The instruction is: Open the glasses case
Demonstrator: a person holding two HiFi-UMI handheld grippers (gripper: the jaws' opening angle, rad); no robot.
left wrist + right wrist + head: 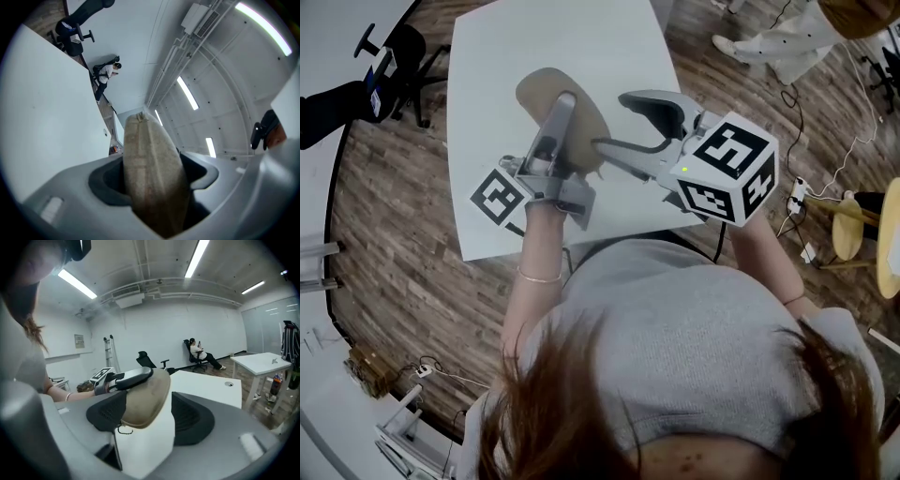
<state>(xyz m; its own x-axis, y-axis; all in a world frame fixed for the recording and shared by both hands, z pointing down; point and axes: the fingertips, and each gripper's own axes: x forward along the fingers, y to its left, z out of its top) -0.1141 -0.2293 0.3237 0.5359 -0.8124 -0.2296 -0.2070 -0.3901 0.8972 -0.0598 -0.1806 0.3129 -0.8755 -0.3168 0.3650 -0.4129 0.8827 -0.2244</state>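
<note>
- Over the near half of the worktop (581, 42), at the centre of the head view, my left gripper (153, 177) has its jaws clamped on the glasses case (536, 94).
- Its seam looks shut in the left gripper view, so I judge the opening not yet done.
- My right gripper (615, 122) holds its jaws apart at the case's right end, pressing nothing.
- Bare worktop lies toward the top of the frame. Its near edge runs close below my hands.

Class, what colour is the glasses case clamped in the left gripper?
The soft oval glasses case is tan-beige, seen best in the left gripper view.
</note>
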